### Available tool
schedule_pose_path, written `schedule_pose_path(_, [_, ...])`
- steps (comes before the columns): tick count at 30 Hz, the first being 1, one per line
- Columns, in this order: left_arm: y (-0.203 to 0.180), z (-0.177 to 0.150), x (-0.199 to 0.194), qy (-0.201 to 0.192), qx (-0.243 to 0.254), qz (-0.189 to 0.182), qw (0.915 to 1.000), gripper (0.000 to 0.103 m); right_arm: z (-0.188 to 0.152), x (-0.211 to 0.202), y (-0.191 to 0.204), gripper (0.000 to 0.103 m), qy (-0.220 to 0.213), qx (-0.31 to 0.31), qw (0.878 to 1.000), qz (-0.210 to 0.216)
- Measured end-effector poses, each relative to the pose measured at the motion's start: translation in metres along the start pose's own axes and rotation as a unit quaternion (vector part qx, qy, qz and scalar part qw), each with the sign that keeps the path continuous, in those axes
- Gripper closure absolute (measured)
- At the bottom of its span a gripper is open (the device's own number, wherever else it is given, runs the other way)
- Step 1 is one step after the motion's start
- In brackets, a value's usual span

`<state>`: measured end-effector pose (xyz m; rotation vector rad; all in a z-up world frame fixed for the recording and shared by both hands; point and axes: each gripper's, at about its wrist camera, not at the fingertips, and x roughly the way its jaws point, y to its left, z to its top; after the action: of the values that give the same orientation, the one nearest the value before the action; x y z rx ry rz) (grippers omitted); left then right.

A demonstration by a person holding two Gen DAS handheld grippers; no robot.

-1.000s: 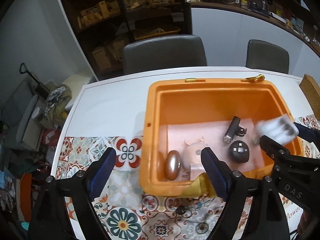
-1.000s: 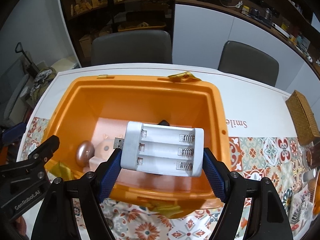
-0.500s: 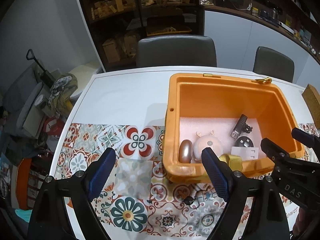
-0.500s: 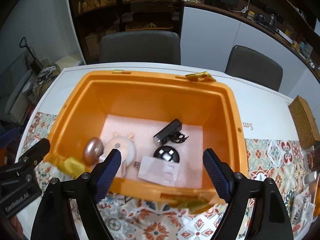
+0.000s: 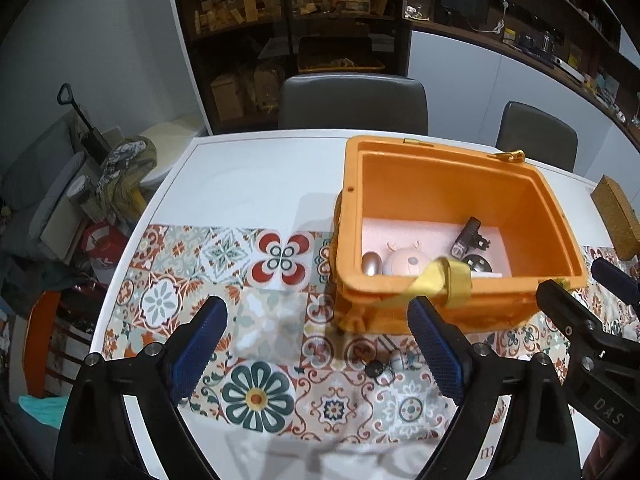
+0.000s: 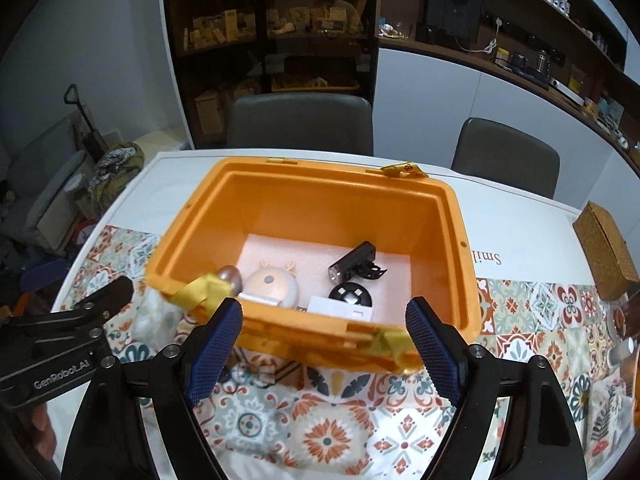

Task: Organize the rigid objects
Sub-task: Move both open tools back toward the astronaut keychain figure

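Note:
An open orange box stands on the table. On its pink foam floor lie a white battery holder, a round black part, a black clip-on light, a pink antlered gadget and a rose-gold egg. A yellow strap hangs over the near rim. My right gripper is open and empty, just short of the box's front wall. My left gripper hovers over the patterned cloth at the box's front left corner. Its jaws are opening with nothing between them.
A patterned cloth covers the near part of the white table. Two small loose bits lie on it in front of the box. A woven brown box sits at the right edge. Two grey chairs stand behind the table.
The right gripper let go of the white battery holder, which now lies in the box. Both grippers drew back from the box, and the left one's jaws spread wider.

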<state>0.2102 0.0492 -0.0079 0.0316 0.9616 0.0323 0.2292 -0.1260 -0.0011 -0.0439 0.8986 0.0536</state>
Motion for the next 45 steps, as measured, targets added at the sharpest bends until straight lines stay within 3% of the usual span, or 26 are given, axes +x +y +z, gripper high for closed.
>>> schedule_pose_path(14, [0.013,-0.037,-0.005,0.014,0.002,-0.007,0.9999,0.007,-0.041,-0.016,0.015,0.019,-0.017,0.001,0.999,0.038])
schedule_pose_path(33, [0.042,-0.080,0.032,0.053,-0.012,0.018,0.9984,0.007,-0.082,0.047,0.049,0.019,0.059,-0.006,0.996,0.070])
schedule_pose_path(45, [0.042,-0.091,0.064,0.057,-0.010,0.025,0.9980,0.007,-0.090,0.082,0.055,0.019,0.051,-0.011,0.996,0.078])
